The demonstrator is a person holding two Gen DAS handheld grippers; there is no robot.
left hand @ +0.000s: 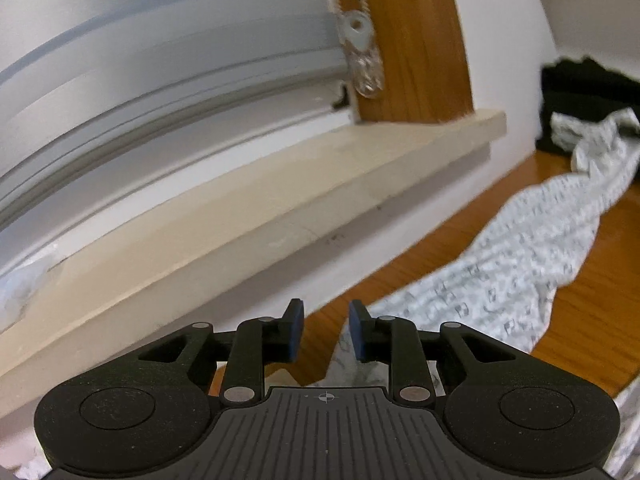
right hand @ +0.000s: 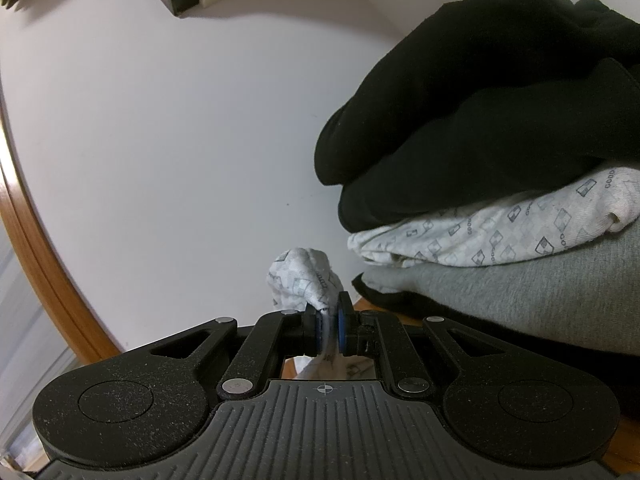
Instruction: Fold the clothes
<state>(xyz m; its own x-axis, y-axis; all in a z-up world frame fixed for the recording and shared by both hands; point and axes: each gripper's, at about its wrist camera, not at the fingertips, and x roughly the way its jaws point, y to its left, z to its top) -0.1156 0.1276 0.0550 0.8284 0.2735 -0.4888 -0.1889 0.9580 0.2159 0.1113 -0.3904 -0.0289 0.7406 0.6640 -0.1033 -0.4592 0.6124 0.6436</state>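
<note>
The left tool is standing spread apart with nothing in it, over the wooden surface. The patterned white cloth is lying across that surface, just beside the tool. The right tool is pinching a bunch of this cloth. Farther off, a pile of folded clothes is sitting by the white wall. The tiny print on the cloth is too small to read.

I see soft printed white cloth on glossy wood tabletop, matt black fleece, grey knit, grainy black plastic gripper.
</note>
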